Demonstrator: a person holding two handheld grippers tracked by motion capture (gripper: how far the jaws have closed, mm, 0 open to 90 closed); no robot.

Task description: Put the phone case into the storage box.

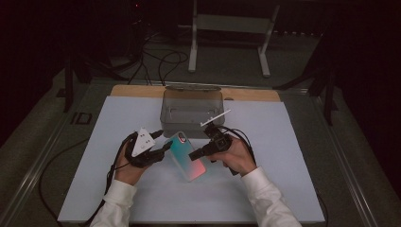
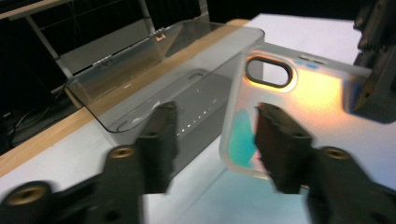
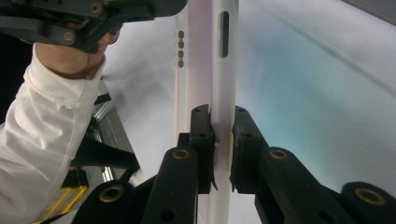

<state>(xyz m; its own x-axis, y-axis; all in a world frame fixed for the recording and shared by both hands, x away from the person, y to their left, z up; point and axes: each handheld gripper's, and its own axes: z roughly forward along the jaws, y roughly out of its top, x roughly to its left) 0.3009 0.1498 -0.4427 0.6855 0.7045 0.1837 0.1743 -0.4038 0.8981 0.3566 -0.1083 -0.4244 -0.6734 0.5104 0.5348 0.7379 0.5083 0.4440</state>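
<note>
Right claw (image 3: 223, 140) pinches phone case (image 1: 187, 156) edge, mid-desk before clear box (image 1: 192, 109). Left claw (image 2: 212, 140) jaws apart, gripping nothing. Single thin-edge grip: case may pivot, slip, drop.

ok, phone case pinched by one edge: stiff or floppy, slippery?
The phone case is probably light: the right gripper holds it up by one thin edge. It looks fairly stiff, with no visible sag. Its glossy surface may slip if the grip loosens.
</note>
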